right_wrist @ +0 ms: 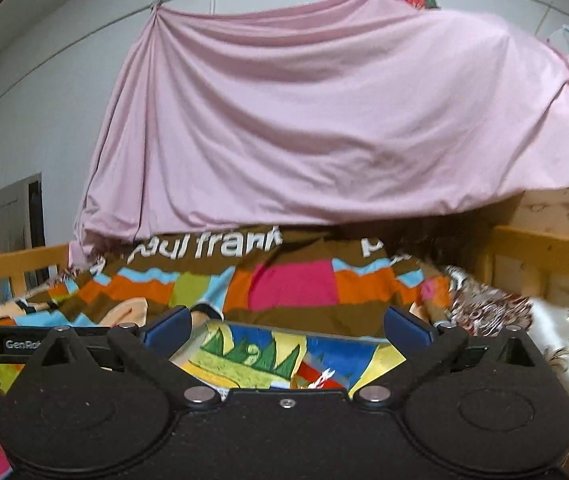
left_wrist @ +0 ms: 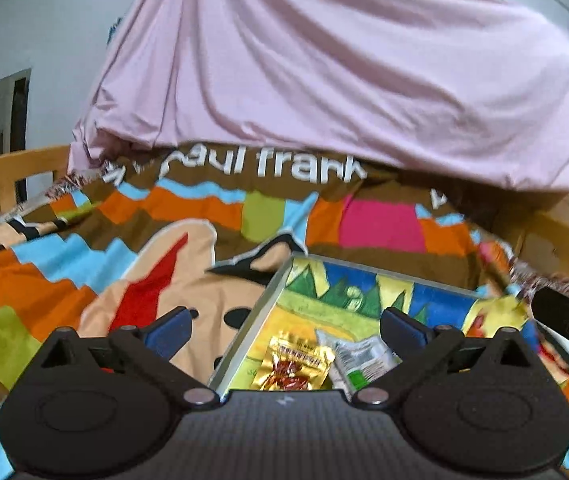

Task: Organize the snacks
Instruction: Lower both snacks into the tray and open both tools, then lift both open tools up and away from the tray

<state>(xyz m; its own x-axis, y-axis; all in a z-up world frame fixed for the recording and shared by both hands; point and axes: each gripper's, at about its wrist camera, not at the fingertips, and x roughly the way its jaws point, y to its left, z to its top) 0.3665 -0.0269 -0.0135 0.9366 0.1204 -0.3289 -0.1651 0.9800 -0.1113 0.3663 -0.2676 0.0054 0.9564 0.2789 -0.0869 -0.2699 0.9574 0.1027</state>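
Your bed [left_wrist: 84, 264], under its bright patchwork blanket [left_wrist: 380, 220], carries the cartoon-printed tin tray [left_wrist: 244, 328], and a gold snack packet [left_wrist: 292, 368] and a white-and-green one [left_wrist: 360, 360] lie touching at its near end. Both the left tongs [left_wrist: 284, 332] and the right tongs [right_wrist: 286, 330] stand wide apart and empty above the tray, so you look between items. Next, find a snack off the tray; none shows here

A pale wall [right_wrist: 64, 92] runs behind, with a pink sheet [right_wrist: 324, 120] draped from a line. A wooden bed rail [right_wrist: 12, 268] borders a bright patterned blanket [left_wrist: 84, 256], and a grey door [right_wrist: 12, 224] stands at left.
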